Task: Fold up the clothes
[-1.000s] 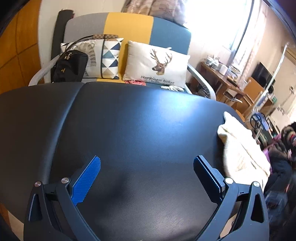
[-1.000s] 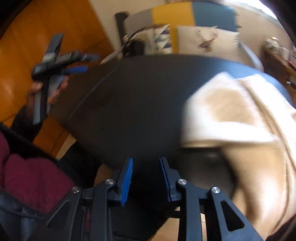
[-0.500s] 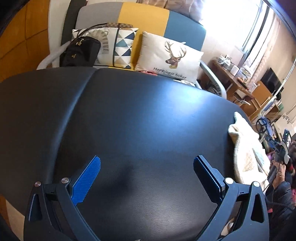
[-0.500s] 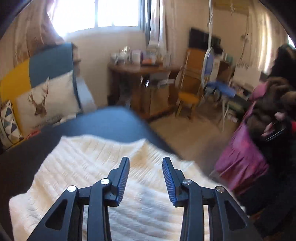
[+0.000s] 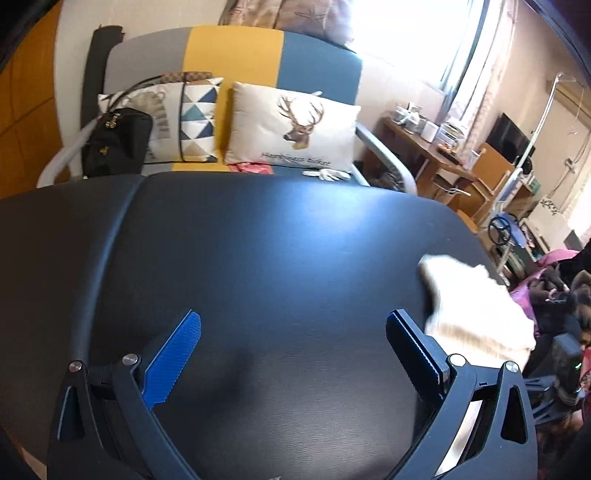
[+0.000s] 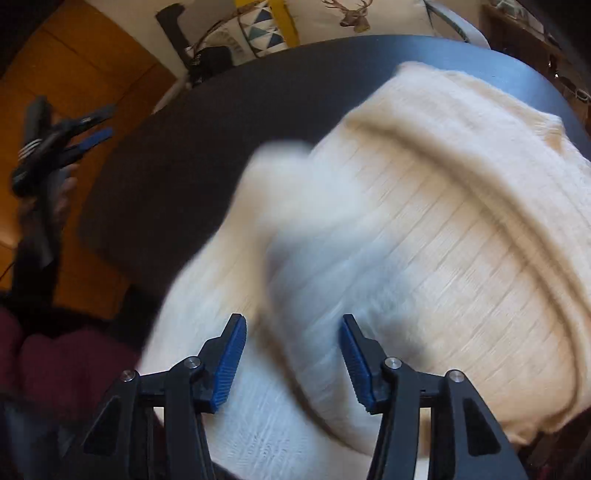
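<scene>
In the right wrist view the right gripper (image 6: 291, 354) sits at six o'clock with its jaws parted to a moderate gap and nothing between them; its blue pads (image 6: 229, 360) hang just above a cream ribbed sweater (image 6: 461, 236). The sweater fills the frame from six o'clock round to two o'clock, lying on the black desk (image 6: 207, 122), and a blurred flap of it rises just beyond the jaws near the centre. Past the sweater the bare desk runs toward eleven o'clock, and at nine o'clock, off the desk's edge, a hand (image 6: 55, 199) holds the left gripper (image 6: 94, 134) up against an orange wooden wall (image 6: 77, 70). In the left wrist view the left gripper (image 5: 293, 354) has its jaws spread wide and empty over the bare desk (image 5: 258, 240). The sweater (image 5: 476, 306) shows at three to four o'clock, lying at the desk's right edge, just beyond the right-hand finger; whether it touches that finger cannot be told. Farther off, at twelve o'clock, stands a sofa (image 5: 236, 48) in grey, yellow and blue, with a deer cushion (image 5: 295, 129), a triangle-patterned cushion (image 5: 184, 118) and a black bag (image 5: 114, 144) at eleven o'clock. At two o'clock a wooden side table (image 5: 424, 147) stands under a bright window (image 5: 417, 33).
</scene>
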The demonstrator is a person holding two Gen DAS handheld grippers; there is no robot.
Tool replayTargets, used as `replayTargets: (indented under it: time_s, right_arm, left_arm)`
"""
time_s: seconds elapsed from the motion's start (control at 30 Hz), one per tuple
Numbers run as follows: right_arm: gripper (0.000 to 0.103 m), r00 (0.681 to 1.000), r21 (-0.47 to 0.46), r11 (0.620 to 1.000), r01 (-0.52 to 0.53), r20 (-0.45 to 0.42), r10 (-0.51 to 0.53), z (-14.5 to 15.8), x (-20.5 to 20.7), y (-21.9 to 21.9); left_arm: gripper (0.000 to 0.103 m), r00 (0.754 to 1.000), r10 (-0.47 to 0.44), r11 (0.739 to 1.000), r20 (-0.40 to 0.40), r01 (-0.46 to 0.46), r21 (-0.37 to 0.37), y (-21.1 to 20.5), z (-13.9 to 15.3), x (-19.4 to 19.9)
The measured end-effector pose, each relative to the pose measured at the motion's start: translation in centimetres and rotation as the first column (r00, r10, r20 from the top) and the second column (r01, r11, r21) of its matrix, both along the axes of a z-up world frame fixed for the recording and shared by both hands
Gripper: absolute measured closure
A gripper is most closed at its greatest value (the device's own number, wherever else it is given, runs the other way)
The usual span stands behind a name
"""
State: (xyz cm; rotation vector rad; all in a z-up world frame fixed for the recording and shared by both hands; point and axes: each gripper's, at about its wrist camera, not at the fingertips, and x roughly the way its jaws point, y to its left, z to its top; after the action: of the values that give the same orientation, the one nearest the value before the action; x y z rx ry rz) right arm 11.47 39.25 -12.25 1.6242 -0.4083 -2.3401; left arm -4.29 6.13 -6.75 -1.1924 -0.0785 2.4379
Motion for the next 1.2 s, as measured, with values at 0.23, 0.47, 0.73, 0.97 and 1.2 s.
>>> replayTargets:
  time_s: [0.23, 0.47, 0.73, 0.97, 1.2]
  right_arm:
    - [0.045, 0.939, 0.153, 0.93, 0.333, -0.142, -0.312, 1.6, -4.8, 7.2]
    - [0.03, 0.915, 0.375, 0.837, 0.4, -0.114, -0.386, -2.8, -12.4, 9.3]
    - [0.092, 0.878, 0.269, 0.839, 0.474, -0.224, -0.424, -4.0, -15.4, 8.6]
    - [0.1, 0.861, 0.004, 0.903, 0.43, -0.304, -0.408, -0.9, -23.0, 6.8]
    - [0.086, 0.91, 0.034, 0.942, 0.333, -0.275, -0.311, 3.0, -31.0, 3.3]
  left_arm:
    - [0.001, 0.999, 0.029, 0.999, 0.037, -0.03, 0.028, -0.2, -0.9, -0.1]
    - [0.001, 0.997, 0.057, 0.998, 0.048, -0.057, 0.011, -1.9, -1.1, 0.2]
    - [0.001, 1.0, 0.017, 0.999, -0.018, -0.018, -0.027, 0.1, -0.2, -0.2]
    - [0.001, 0.997, 0.008, 0.999, -0.079, -0.012, -0.049, 1.0, 1.6, -0.2]
    - [0.001, 0.995, 0.068, 0.998, -0.074, -0.069, -0.002, -1.0, 2.0, -0.8]
